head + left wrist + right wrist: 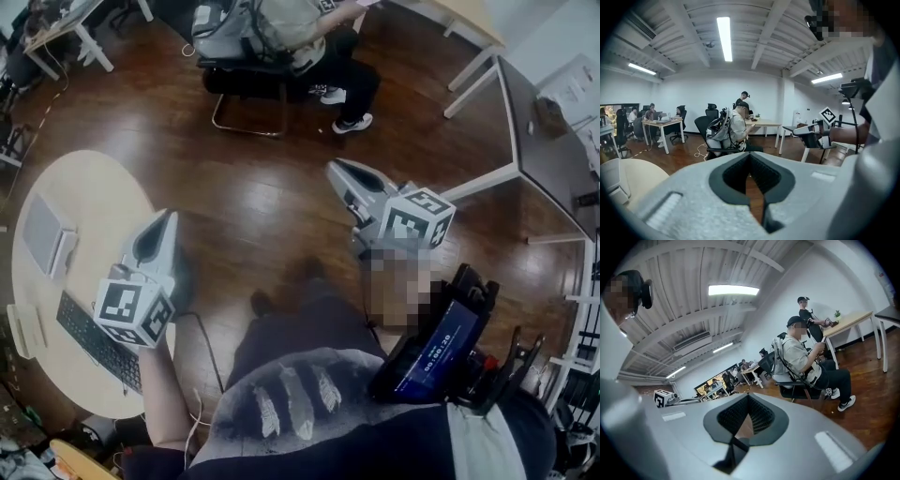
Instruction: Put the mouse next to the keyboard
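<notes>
My left tongs [166, 220] and right tongs [335, 169] are closed, holding nothing. Left is nearer the black flat keyboard [97, 341], at its 7 o'clock; can't spot the mouse.

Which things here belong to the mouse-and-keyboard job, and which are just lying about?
Job: keyboard, round table, left hand-held gripper, right hand-held gripper, both shut and empty; no mouse visible.
Lying about: grey box, occupied chair, desk.

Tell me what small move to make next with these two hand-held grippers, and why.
Probably bring the left hand-held gripper over the round cream table, by the black keyboard, to find the mouse. Both hand-held grippers are shut and empty; the right hand-held gripper hangs above wooden floor, and no mouse shows yet.
</notes>
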The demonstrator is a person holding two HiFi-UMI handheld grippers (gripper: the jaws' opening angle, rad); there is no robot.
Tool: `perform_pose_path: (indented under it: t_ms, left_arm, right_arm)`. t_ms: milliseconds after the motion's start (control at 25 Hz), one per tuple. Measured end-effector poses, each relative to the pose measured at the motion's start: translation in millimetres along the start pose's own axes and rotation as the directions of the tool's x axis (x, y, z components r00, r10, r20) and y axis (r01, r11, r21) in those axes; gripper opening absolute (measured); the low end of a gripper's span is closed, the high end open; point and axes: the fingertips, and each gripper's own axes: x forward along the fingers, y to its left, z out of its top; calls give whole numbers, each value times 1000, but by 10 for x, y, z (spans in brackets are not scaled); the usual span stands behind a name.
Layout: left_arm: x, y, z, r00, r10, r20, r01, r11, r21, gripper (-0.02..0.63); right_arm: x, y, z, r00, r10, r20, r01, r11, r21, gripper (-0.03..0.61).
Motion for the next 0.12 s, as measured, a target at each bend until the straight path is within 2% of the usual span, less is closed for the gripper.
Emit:
perform_pose_path:
  t_ms: [120]
  left_arm:
    - [66, -95, -10, 999, 23, -24, -23, 1000, 12, 0]
  right_arm:
    - [-37, -125, 33, 999, 24, -26, -24, 1000, 1, 0]
